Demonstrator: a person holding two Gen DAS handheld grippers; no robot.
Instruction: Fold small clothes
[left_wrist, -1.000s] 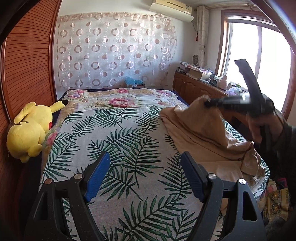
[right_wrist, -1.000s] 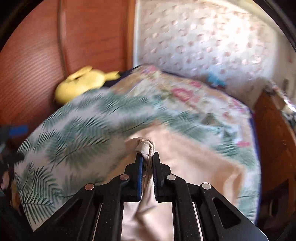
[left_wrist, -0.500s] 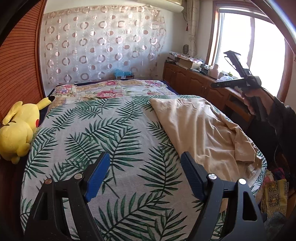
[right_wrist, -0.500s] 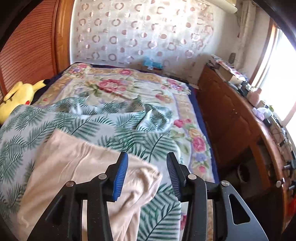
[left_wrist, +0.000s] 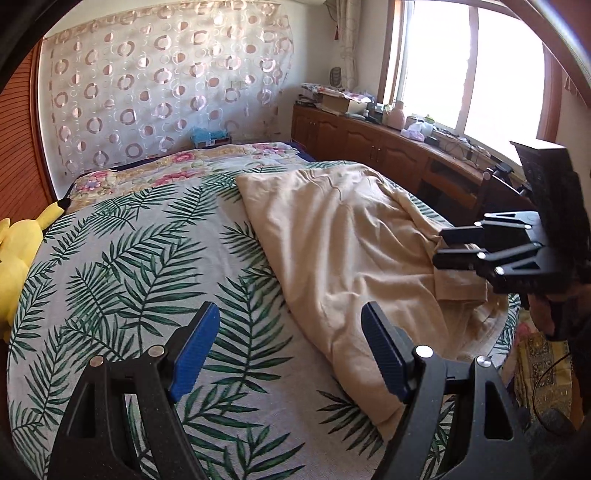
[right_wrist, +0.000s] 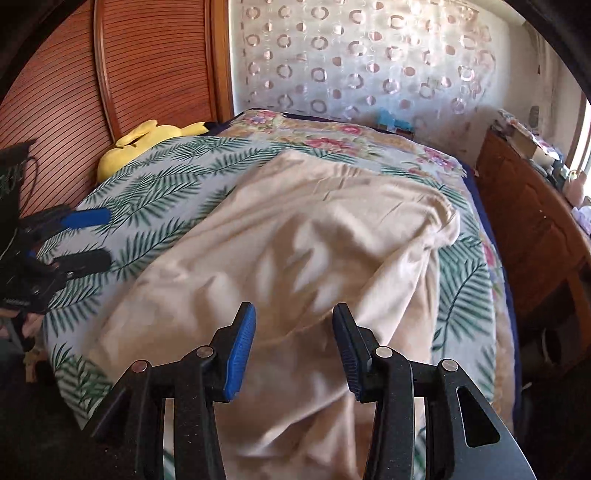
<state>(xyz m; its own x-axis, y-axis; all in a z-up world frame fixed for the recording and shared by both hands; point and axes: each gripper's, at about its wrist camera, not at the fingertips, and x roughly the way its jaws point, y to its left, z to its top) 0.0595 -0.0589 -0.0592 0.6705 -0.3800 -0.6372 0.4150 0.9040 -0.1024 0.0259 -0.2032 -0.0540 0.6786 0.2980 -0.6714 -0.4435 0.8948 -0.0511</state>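
Note:
A beige garment (left_wrist: 343, 236) lies rumpled and spread on the right half of the palm-leaf bedspread (left_wrist: 147, 258). My left gripper (left_wrist: 288, 314) hovers open over the bedspread, just left of the garment's near edge, with nothing between its blue pads. My right gripper (left_wrist: 439, 245) stands at the garment's right side, low over a folded flap. In the right wrist view the right gripper (right_wrist: 293, 314) is open just above the garment (right_wrist: 295, 229), its pads not pressing on cloth. The left gripper (right_wrist: 105, 238) shows at the far left, open.
A yellow plush toy (left_wrist: 14, 251) lies at the bed's left edge against a wooden slatted door (right_wrist: 147, 55). A wooden cabinet (left_wrist: 369, 144) cluttered with small items runs under the window on the right. A floral quilt (right_wrist: 332, 140) covers the bed's far end.
My right gripper let go of the bunched cloth it held up, opened, and came down beside the garment. The garment dropped flat onto the bed. My left gripper shifted toward the garment.

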